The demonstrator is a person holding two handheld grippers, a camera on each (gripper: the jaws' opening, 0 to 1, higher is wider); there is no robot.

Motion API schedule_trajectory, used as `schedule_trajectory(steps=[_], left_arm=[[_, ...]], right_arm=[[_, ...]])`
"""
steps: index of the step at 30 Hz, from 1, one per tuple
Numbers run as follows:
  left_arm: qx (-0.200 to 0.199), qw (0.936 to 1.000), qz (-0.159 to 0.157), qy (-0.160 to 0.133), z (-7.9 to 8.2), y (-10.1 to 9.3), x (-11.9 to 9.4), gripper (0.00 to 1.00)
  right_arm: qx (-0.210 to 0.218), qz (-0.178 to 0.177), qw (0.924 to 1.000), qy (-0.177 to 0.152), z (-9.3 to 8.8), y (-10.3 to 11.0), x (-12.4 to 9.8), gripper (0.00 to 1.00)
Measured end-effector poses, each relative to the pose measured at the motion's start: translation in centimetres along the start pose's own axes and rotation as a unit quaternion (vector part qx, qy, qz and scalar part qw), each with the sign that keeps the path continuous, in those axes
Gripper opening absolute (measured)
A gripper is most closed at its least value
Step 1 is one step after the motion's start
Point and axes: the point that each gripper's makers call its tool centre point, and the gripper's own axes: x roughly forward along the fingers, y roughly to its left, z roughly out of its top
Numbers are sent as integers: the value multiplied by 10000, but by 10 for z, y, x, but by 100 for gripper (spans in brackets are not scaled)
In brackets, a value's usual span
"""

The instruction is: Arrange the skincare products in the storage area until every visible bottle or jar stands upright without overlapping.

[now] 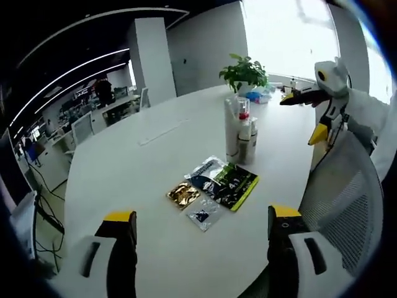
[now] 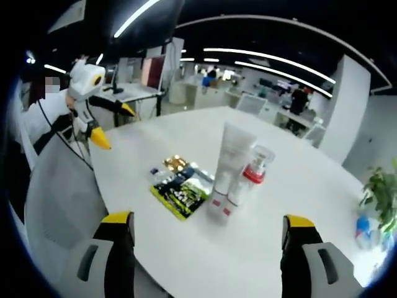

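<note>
While both grippers hang well back from the products, worth planning the approach first; left gripper [image 1: 201, 239] with jaws wide apart and nothing between them, seen from its own view and again from the right gripper view as a white and yellow tool at the far left [image 2: 110, 126]; right gripper [image 2: 208, 242] likewise spread and empty, and visible in the left gripper view near the chair [image 1: 313, 118]. On the white worktop [image 1: 124, 174], tall white tube [image 2: 231, 162] upright, with a pump bottle with a red collar [image 2: 249, 180] just beside it, possibly touching; a third small bottle perhaps behind, too blurred to be sure. Flat sachets [image 1: 214, 186] lying near their base: a dark green pack, a gold one, a clear one, some overlapping at the edges. Potted plant [image 1: 244, 72] well beyond, a mesh chair [image 1: 344, 205] at the worktop's edge. Judged as the start, nothing grasped yet. Best done by coming in low and level at one container, closing on its body below the cap, keeping it vertical, shifting it sideways to open a gap from its neighbour; care needed not to nudge the tall tube, likely top-heavy and quick to tip.
</note>
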Motion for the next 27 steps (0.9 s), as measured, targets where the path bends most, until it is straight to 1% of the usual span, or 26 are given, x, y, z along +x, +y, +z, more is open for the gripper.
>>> schedule_trajectory(steps=[2, 6, 10, 15, 19, 23, 27], left_arm=[[45, 10000, -18, -25, 1, -3, -3, 88], [50, 10000, -45, -49, 2, -4, -6, 89], [31, 10000, -68, -35, 2, -6, -10, 94], [-2, 10000, -60, -32, 3, -12, -15, 95], [-46, 10000, -55, -36, 3, -15, -20, 99], [-82, 10000, -16, -24, 2, -17, -24, 99], [-110, 9999, -36, -29, 4, -26, -27, 99]], right_arm=[[25, -61, 10000, -19, 1, -2, -3, 100], [59, -115, 9999, -34, 1, -4, -6, 100], [0, -168, 9999, -2, 1, -4, -10, 100], [20, -156, 9999, 0, 1, -2, -12, 100], [12, -139, 9999, 5, 2, 1, -13, 100], [-1, -144, 9999, 4, 3, 2, -15, 100], [-25, -117, 9999, 19, 4, 4, -15, 100]])
